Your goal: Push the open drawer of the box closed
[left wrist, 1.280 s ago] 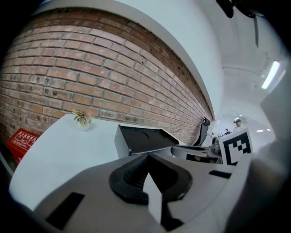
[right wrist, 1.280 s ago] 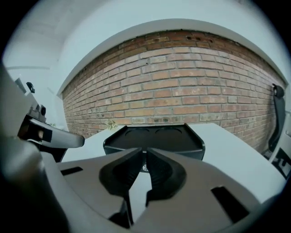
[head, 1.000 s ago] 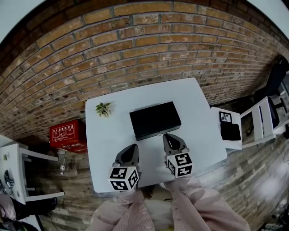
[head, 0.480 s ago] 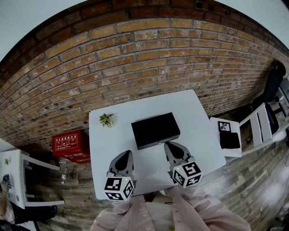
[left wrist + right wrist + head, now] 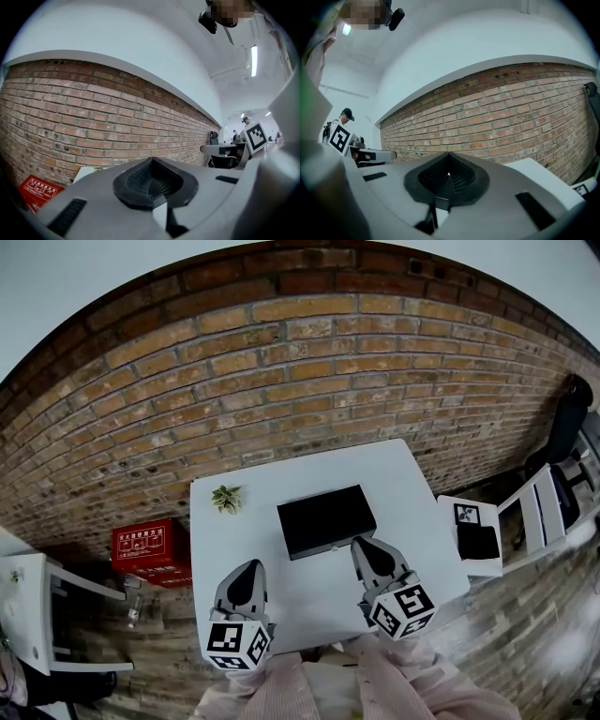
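Trainee: Box location?

Instructor: The black box lies flat on the white table, about midway across and toward the far side. A small plant stands to its left, well apart.

Trainee: Gripper state?

Instructor: The left gripper and right gripper hang over the near part of the table. Both sets of jaws are clenched together with nothing between them. The right gripper is close to the box's near side; no contact is visible.

Trainee: Handling?

Instructor: The box looks rigid and fairly light. On the smooth table it will probably slide away instead of letting the drawer close. No grasp is needed.
- The drawer front appears to be on the near long side. Press the closed tips against its middle.
- Brace the far side with the other gripper if the box creeps.
- How far the drawer stands out cannot be made out.
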Demonstrator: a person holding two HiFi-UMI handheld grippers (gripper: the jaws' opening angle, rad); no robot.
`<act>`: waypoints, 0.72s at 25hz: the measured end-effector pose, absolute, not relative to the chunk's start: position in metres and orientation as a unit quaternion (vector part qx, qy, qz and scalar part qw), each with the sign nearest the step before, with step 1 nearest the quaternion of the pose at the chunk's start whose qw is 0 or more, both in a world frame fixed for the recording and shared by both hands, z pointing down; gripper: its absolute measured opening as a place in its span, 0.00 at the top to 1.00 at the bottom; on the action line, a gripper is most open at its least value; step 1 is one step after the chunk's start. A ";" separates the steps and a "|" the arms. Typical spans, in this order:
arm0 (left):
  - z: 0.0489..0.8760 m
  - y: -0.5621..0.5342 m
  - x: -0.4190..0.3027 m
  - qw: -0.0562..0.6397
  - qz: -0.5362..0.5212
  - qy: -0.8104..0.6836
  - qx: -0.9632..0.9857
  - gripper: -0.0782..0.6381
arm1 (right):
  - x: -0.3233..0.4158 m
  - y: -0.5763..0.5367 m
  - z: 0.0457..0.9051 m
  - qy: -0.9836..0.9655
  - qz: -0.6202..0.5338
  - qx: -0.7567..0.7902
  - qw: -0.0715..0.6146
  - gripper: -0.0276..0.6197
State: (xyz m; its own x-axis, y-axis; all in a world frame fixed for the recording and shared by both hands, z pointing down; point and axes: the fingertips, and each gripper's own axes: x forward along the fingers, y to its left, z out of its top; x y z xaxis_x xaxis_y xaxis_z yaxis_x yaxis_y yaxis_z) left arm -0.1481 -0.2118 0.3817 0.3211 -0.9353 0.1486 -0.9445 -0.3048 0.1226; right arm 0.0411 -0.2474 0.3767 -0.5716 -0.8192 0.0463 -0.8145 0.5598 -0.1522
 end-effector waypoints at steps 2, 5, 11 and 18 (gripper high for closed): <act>0.377 -0.211 -0.150 0.084 0.027 -0.587 0.805 0.90 | 0.043 -0.247 0.371 0.883 -0.075 -0.462 0.018 0.95; 0.371 -0.210 -0.151 0.077 0.025 -0.588 0.805 0.90 | 0.047 -0.245 0.369 0.882 -0.072 -0.465 0.019 0.95; 0.372 -0.209 -0.153 0.078 0.026 -0.591 0.802 0.90 | 0.055 -0.243 0.367 0.877 -0.066 -0.475 0.025 0.95; 0.374 -0.212 -0.154 0.081 0.027 -0.597 0.798 0.90 | 0.061 -0.244 0.363 0.875 -0.050 -0.480 0.024 0.95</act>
State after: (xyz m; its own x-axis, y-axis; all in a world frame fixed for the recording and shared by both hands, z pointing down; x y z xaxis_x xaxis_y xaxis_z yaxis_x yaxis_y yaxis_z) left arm -0.1535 -0.2116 0.3741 0.2862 -0.9479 0.1397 -0.9567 -0.2747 0.0962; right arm 0.0612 -0.2445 0.3628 -0.5379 -0.8430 0.0050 -0.8381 0.5342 -0.1105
